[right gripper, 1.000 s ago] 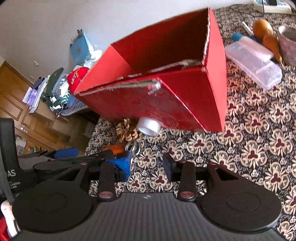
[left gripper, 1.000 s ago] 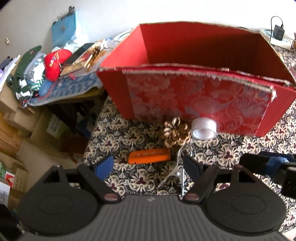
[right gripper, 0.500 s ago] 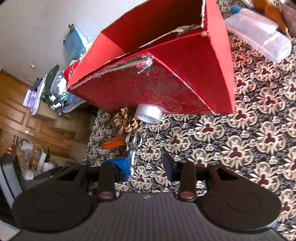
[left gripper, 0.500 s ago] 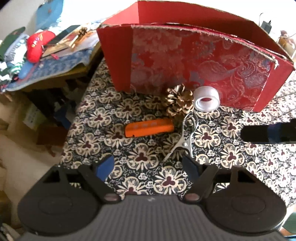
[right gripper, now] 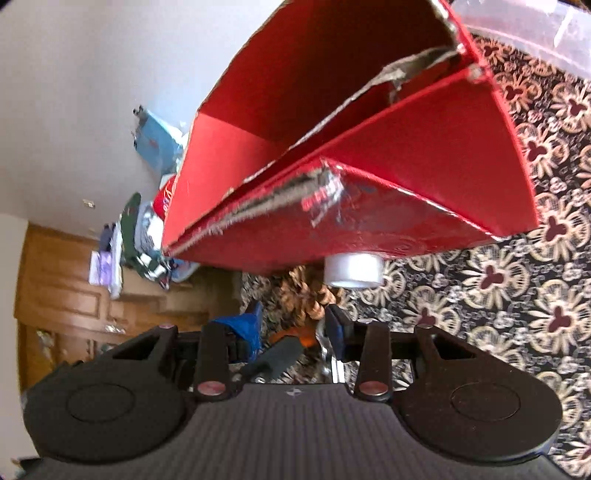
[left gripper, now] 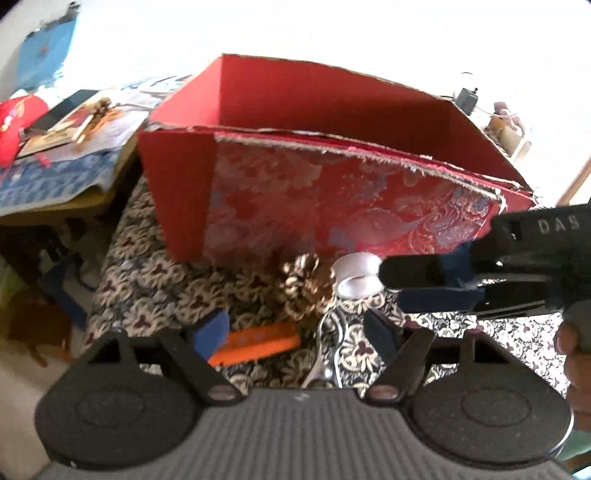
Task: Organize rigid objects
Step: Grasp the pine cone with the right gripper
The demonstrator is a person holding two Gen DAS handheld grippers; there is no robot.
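Note:
An open red box (left gripper: 332, 206) stands on the patterned cloth. Against its near wall sit a pine cone (left gripper: 306, 284) and a clear tape roll (left gripper: 358, 282). In front of them lie an orange tool (left gripper: 258, 341) and metal scissors (left gripper: 328, 354). My left gripper (left gripper: 295, 330) hangs over these two; its jaws are opening, with the tool and scissor handles in the gap but untouched. My right gripper (left gripper: 391, 286) comes in from the right, its tips beside the tape roll. In the right wrist view the right gripper (right gripper: 293, 325) is narrowly open and empty, facing the pine cone (right gripper: 306, 295) and tape roll (right gripper: 352, 269).
A low side table (left gripper: 55, 192) piled with papers and a red cap stands left of the cloth's edge. A clear plastic container (right gripper: 535, 29) lies beyond the box. A hand (left gripper: 576, 369) holds the right gripper. Wooden cabinets (right gripper: 55, 295) stand at the far left.
Both grippers have come lower and closer to the objects by the box. The right gripper has rolled and reached in next to the tape roll. The orange tool now sits between the left fingers.

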